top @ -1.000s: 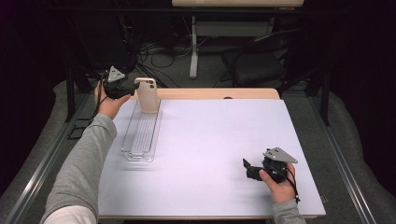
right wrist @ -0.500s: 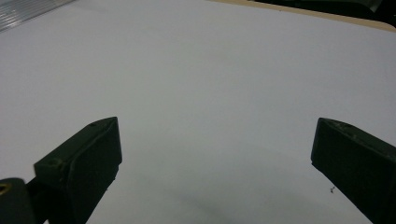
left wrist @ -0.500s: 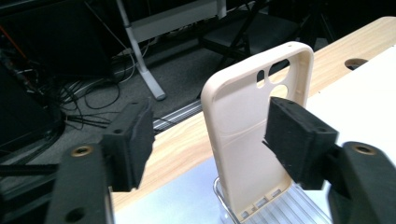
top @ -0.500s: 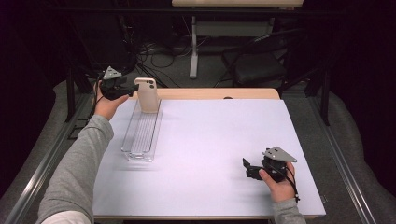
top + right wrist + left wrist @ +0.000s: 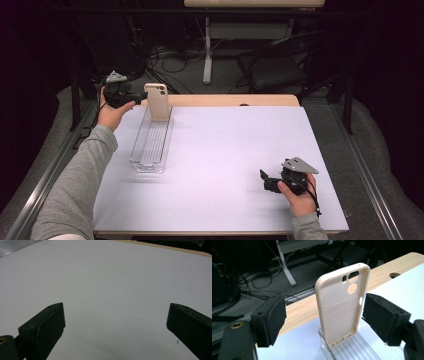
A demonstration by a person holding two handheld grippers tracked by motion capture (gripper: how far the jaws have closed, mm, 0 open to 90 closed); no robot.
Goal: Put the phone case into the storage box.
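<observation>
At the far left corner of the table (image 5: 210, 165), a person's left hand (image 5: 111, 112) holds the left gripper (image 5: 141, 95) level just beside a beige phone case (image 5: 158, 101), which stands upright at the far end of a clear ribbed tray (image 5: 150, 145). From above, gripper and case look as if they touch; the left gripper view tells otherwise, showing the phone case (image 5: 342, 307) between two black pads (image 5: 273, 318) that stand wide of it, a gap on the left and a near miss on the right, so nothing is gripped. The jaws have just been opening, with the case between them. That same close view shows the case's hollow inside, its camera cut-outs near the top and its lower edge resting in the tray's (image 5: 354, 347) grooves, details the high view is too distant to give. Behind it run the table's wooden back edge (image 5: 312, 307) and a tangle of cables (image 5: 165, 52) on the dark floor, beside a white stand leg (image 5: 207, 50). Toward the right near corner, the right hand (image 5: 297, 192) rests the right gripper (image 5: 264, 181) on the white tabletop, well apart from the tray. The right gripper view shows its jaws spread wide over bare white surface (image 5: 112, 290), holding nothing, with a sliver of the tray (image 5: 15, 246) at the top left corner. Nothing stands between either gripper and the case. No brand, label or writing can be read anywhere.
</observation>
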